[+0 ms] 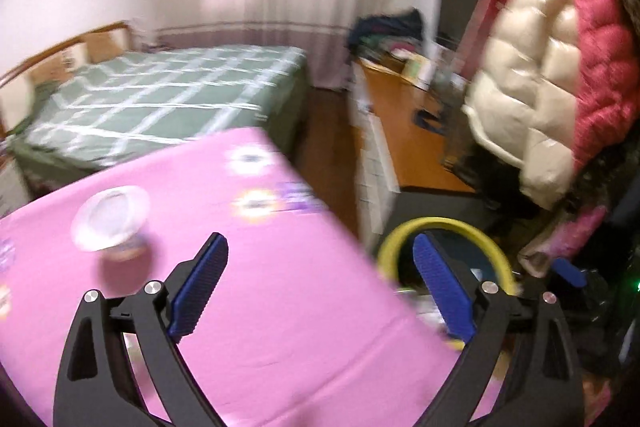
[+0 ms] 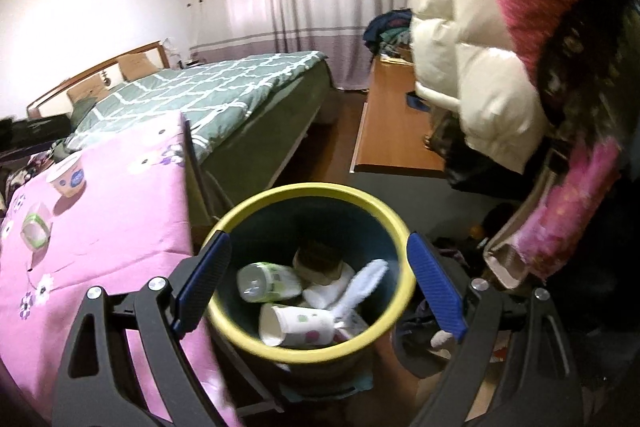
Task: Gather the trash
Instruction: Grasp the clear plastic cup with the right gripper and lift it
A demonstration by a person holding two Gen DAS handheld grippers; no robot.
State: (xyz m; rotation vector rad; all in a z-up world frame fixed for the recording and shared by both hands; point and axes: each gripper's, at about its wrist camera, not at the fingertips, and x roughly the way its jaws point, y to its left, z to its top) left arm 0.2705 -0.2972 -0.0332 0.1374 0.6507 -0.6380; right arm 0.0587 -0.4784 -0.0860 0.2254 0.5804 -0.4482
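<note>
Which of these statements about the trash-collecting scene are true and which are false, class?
1. The yellow-rimmed bin already holds cups. True.
2. The right hand-held gripper is shut on a cup. False: it is open and holds nothing.
3. The tablecloth is pink. True.
4. No trash remains on the table. False: a paper cup and a clear cup still lie there.
5. The left hand-held gripper is open. True.
</note>
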